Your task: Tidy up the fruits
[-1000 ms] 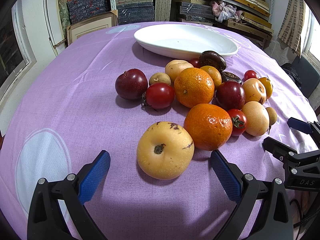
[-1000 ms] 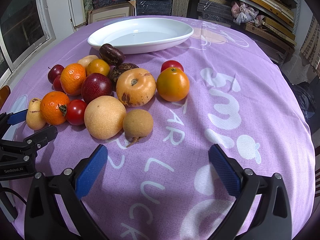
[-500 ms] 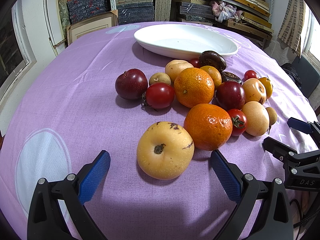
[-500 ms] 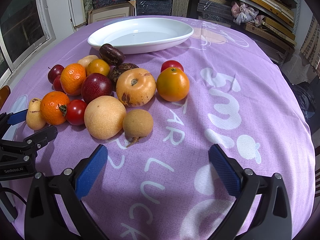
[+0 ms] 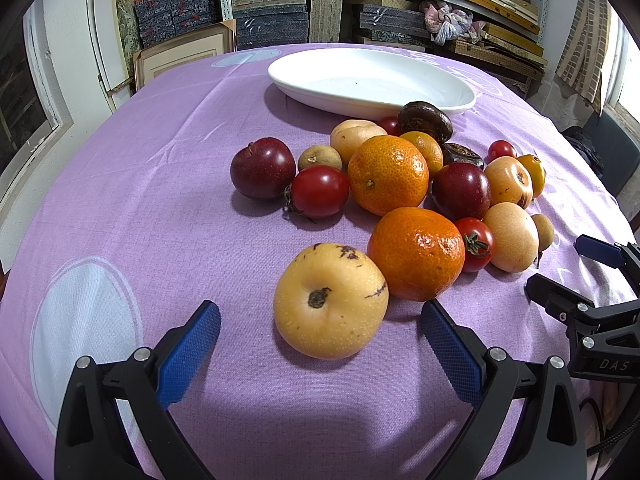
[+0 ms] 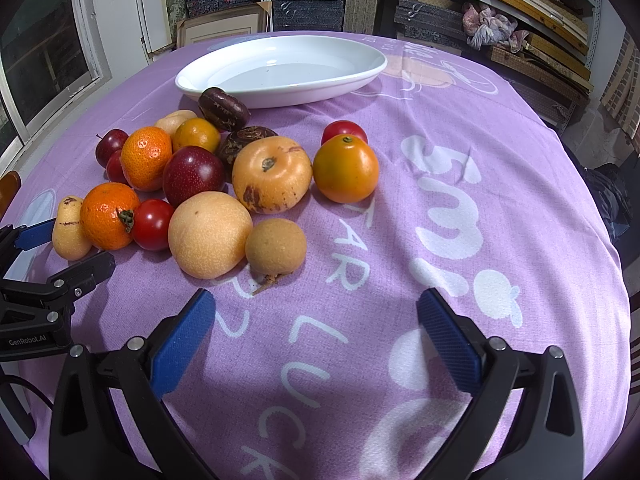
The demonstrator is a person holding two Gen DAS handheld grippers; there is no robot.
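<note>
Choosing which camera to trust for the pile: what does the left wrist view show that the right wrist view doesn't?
Only the left wrist view shows the small tan fruit behind the red tomato, and the yellow pear in full. Only the right wrist view shows the white lettering on the cloth. Both show the empty white dish, the fruit pile, and open fingers on each gripper.

The fruits [image 5: 388,176] are clustered on the tabletop [image 5: 160,216], just before the plate [image 5: 372,80]. Nothing is held in the plate. Shelves [image 5: 360,8] are seen behind the tabletop.
</note>
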